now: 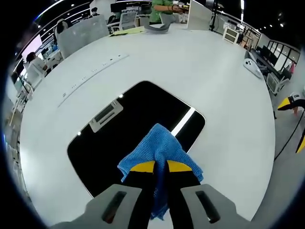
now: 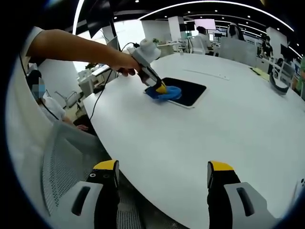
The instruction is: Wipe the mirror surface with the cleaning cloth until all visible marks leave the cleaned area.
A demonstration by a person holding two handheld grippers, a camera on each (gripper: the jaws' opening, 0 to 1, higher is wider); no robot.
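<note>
One mirror [image 1: 138,129], a flat dark rectangle with rounded corners and a thin pale rim, lies on a wide, smooth white desk [image 1: 214,71] with a curved edge. In the left gripper view its glossy face throws back a bright ceiling strip and a ceiling fitting. In the right gripper view the mirror [image 2: 188,91] sits well in from the desk's near edge, toward its left side.

One cloth [image 1: 159,152], blue and knitted with a coarse mesh texture, is bunched into a soft peak over the mirror's near end. The left gripper [image 1: 160,167] has its yellow-tipped black jaws closed on it, and folds of the cloth spill out to both sides of the tips. In the right gripper view a person's hand [image 2: 125,63] holds that left gripper [image 2: 161,88] slanting down, so that the cloth [image 2: 164,93] presses on the mirror's left corner.

The right gripper [image 2: 163,174] hangs over the desk's near edge, well apart from the mirror; its two yellow-tipped jaws stand wide apart and hold nothing.

A long pale strip [image 1: 93,71] lies flat on the desk beyond the mirror. The room is a big open office with dark ceilings, rows of lamps, more desks and chairs, and several people at the far side.
</note>
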